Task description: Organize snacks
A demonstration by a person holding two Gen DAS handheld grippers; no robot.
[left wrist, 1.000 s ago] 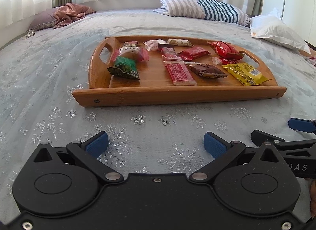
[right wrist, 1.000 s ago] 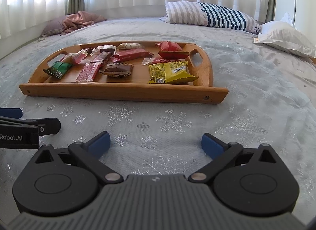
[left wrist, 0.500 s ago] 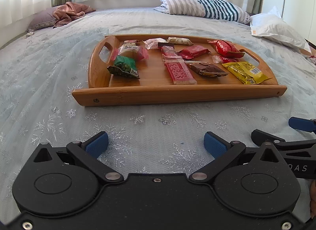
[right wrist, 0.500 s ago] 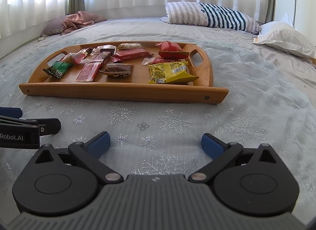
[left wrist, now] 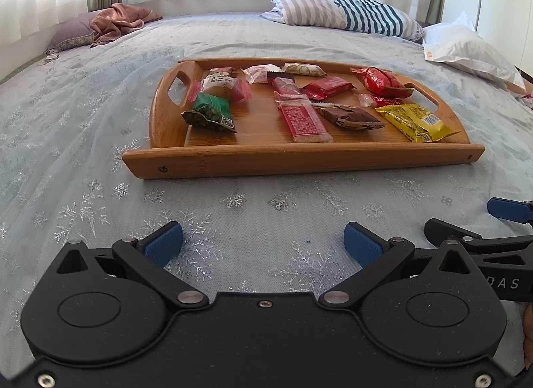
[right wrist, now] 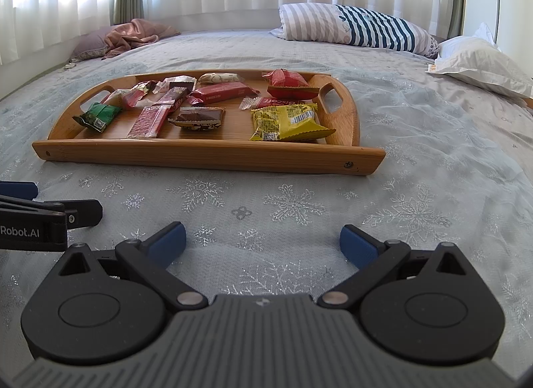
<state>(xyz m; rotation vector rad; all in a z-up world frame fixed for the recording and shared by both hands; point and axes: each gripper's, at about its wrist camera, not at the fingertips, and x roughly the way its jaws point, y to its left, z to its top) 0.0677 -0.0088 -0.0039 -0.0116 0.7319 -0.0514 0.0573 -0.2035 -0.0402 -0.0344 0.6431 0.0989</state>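
A wooden tray (left wrist: 299, 161) with handles lies on the bed and also shows in the right wrist view (right wrist: 206, 154). Several snack packs lie in it: a green pack (left wrist: 210, 116), a long red bar (left wrist: 304, 121), a brown bar (left wrist: 349, 117), a yellow pack (left wrist: 413, 121), red packs (left wrist: 378, 79). The yellow pack (right wrist: 286, 118) and green pack (right wrist: 98, 116) show in the right wrist view too. My left gripper (left wrist: 263, 244) is open and empty, low over the bedspread in front of the tray. My right gripper (right wrist: 261, 243) is open and empty beside it.
A striped pillow (left wrist: 343, 13) and a white pillow (left wrist: 466, 44) lie at the far right of the bed. A pink cloth on a purple pillow (left wrist: 116, 21) lies at the far left. White curtains hang behind the bed. The bedspread (right wrist: 299, 201) has snowflake prints.
The left gripper has tilted or shifted slightly, so the tray sits a little higher in its view. The right gripper has not visibly moved.
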